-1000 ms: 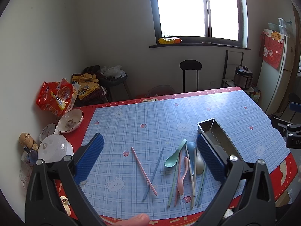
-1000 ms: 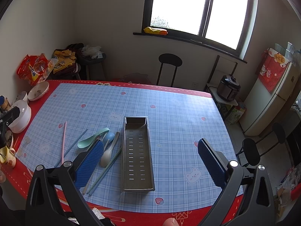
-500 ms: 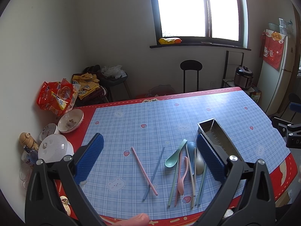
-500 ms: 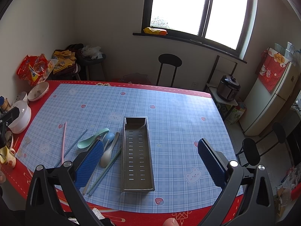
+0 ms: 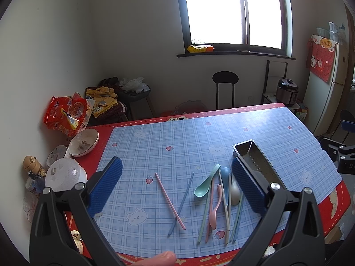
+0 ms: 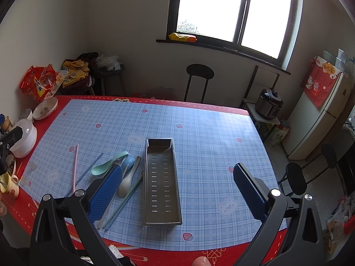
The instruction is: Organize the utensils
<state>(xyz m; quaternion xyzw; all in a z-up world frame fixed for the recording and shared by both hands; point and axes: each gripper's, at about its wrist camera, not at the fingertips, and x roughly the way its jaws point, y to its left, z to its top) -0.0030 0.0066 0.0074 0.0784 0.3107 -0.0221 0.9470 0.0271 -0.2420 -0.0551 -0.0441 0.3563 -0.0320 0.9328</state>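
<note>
A long perforated metal tray (image 6: 162, 177) lies on the blue plaid mat, with nothing in it. Left of it lie loose utensils: a green spoon (image 6: 108, 166), a blue spoon (image 6: 128, 161), a beige spoon (image 6: 127, 181), and chopsticks, among them a pink one (image 6: 75, 164) and a blue one (image 6: 88, 170). My right gripper (image 6: 177, 190) hangs open above the tray's near end. My left gripper (image 5: 177, 188) hangs open above the pink chopstick (image 5: 169, 199), blue chopstick (image 5: 182, 201), green spoon (image 5: 205, 187) and pink spoon (image 5: 214, 208); the tray (image 5: 255, 161) lies behind its right finger.
Bowls (image 5: 83, 143), a white lidded pot (image 5: 64, 174), a bottle and a red snack bag (image 5: 66, 115) crowd the table's left edge. A mug (image 6: 8, 185) stands at the near left corner. A black stool (image 6: 199, 82) and a rice cooker (image 6: 269, 104) stand beyond the table.
</note>
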